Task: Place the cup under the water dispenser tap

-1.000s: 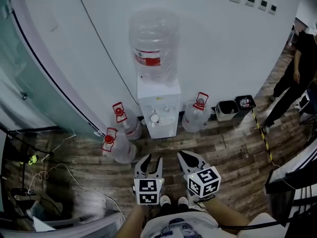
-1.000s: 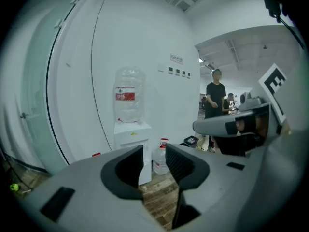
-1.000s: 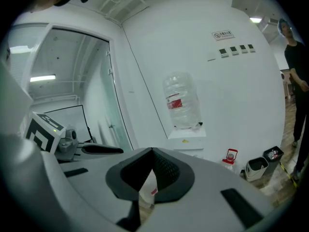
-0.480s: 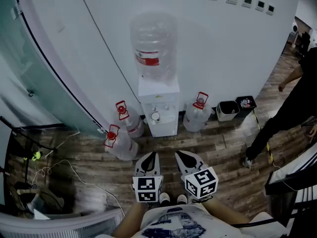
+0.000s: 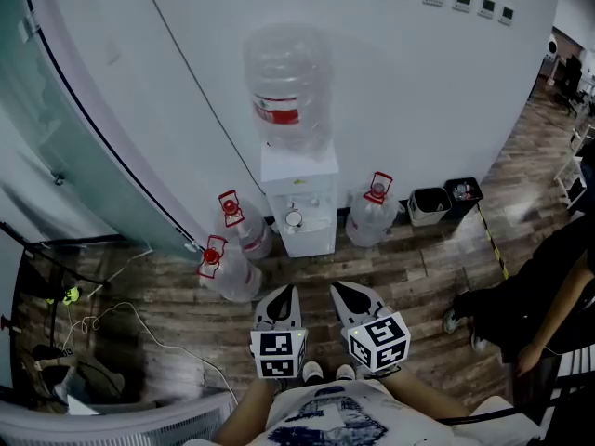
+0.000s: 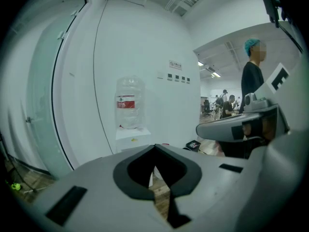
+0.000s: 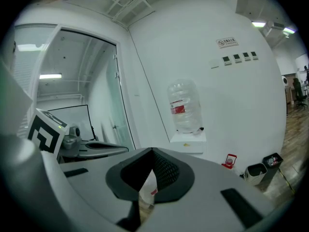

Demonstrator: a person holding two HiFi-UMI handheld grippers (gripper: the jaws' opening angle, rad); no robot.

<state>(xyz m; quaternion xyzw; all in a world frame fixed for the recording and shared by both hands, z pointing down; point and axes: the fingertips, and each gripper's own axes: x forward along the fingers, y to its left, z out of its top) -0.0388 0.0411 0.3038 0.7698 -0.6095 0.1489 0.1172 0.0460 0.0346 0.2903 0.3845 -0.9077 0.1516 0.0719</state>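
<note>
The white water dispenser (image 5: 299,203) stands against the curved white wall, with a large clear bottle (image 5: 286,82) on top. It also shows in the left gripper view as dispenser (image 6: 131,135) and in the right gripper view as dispenser (image 7: 189,138). A small round pale thing (image 5: 294,218) sits in its tap recess; whether it is the cup I cannot tell. My left gripper (image 5: 279,295) and right gripper (image 5: 346,292) hover side by side over the wood floor, well short of the dispenser. Both are shut and hold nothing, their tips meeting in the left gripper (image 6: 155,146) and right gripper (image 7: 152,150).
Spare water bottles with red caps stand left (image 5: 228,269) and right (image 5: 369,214) of the dispenser. Two small bins (image 5: 428,205) sit by the wall. A person (image 5: 525,295) crouches at the right. Cables (image 5: 102,319) lie on the floor at the left, beside a glass partition (image 5: 56,137).
The left gripper's jaws, apart a second ago, have closed. Both grippers shifted slightly. The person at the right moved from standing near the wall to a low position at the right edge.
</note>
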